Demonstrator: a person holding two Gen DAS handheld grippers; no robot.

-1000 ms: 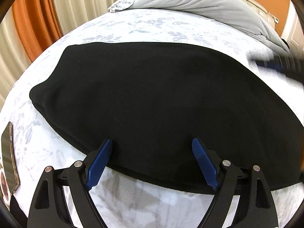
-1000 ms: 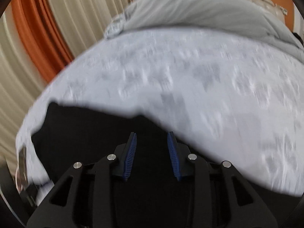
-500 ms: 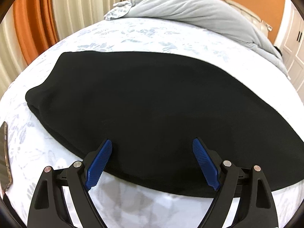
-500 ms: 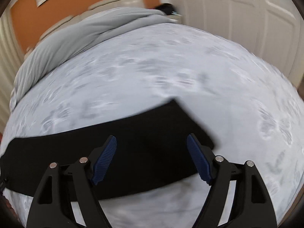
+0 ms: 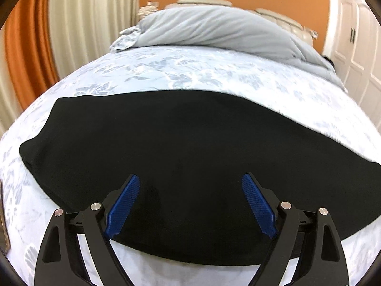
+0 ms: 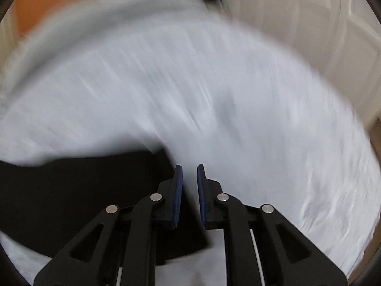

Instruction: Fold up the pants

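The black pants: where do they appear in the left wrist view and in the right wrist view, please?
Left wrist view: the black pants lie flat across the middle, from the left side to the right edge.
Right wrist view: the black pants fill the lower left, blurred, partly behind the gripper.
Shared landmark: the grey duvet bunched at the far end of the bed, top left in the right wrist view.

Pants (image 5: 190,147) matt black cloth, bedsheet (image 5: 181,71) smooth printed fabric, fingers (image 5: 123,205) w/ ribbed blue pads

One pair of pants (image 5: 185,147), one duvet (image 5: 214,28), two curtains (image 5: 90,19) and two grippers (image 5: 190,205) are showing on one bed (image 5: 190,71).
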